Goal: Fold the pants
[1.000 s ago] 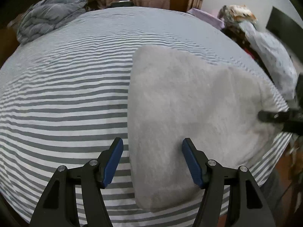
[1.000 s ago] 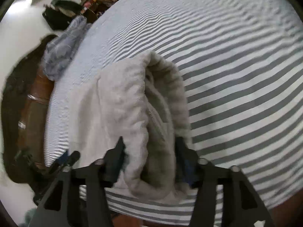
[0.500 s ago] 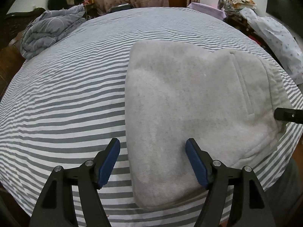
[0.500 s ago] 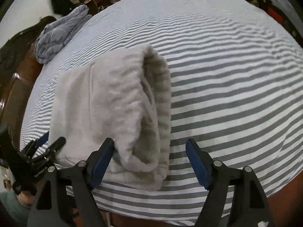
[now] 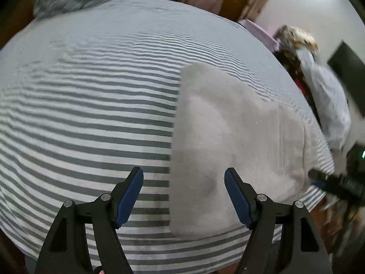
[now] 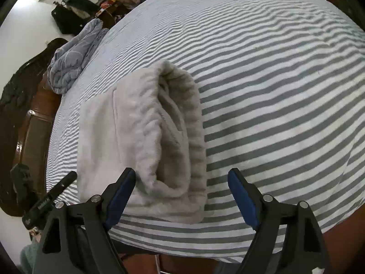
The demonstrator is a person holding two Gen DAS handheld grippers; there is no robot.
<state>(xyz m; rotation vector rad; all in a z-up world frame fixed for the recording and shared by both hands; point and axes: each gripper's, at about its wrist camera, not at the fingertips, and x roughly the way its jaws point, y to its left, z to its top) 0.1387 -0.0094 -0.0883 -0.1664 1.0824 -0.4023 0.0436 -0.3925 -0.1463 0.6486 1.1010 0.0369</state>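
Light grey fleece pants [image 5: 228,141] lie folded in a compact stack near the front edge of a striped bed [image 5: 91,105]. My left gripper [image 5: 183,196] is open and empty, just above the stack's near left corner. In the right wrist view the pants [image 6: 141,137] show their ribbed waistband end, layers stacked. My right gripper [image 6: 181,196] is open and empty, held over that waistband end without touching it. The left gripper's tip [image 6: 61,182] shows at the far left, and the right gripper's tip [image 5: 324,178] at the pants' right edge.
The bed sheet [image 6: 273,91] is grey and white striped. A crumpled grey-blue blanket [image 6: 73,57] lies at the bed's far corner. A dark wooden bed frame [image 6: 29,123] runs along one side. Pillows and clutter [image 5: 326,96] sit beside the bed.
The right gripper opened and let go of the waistband end, then drew back a little. The left gripper stayed open and shifted leftward, tilting its view.
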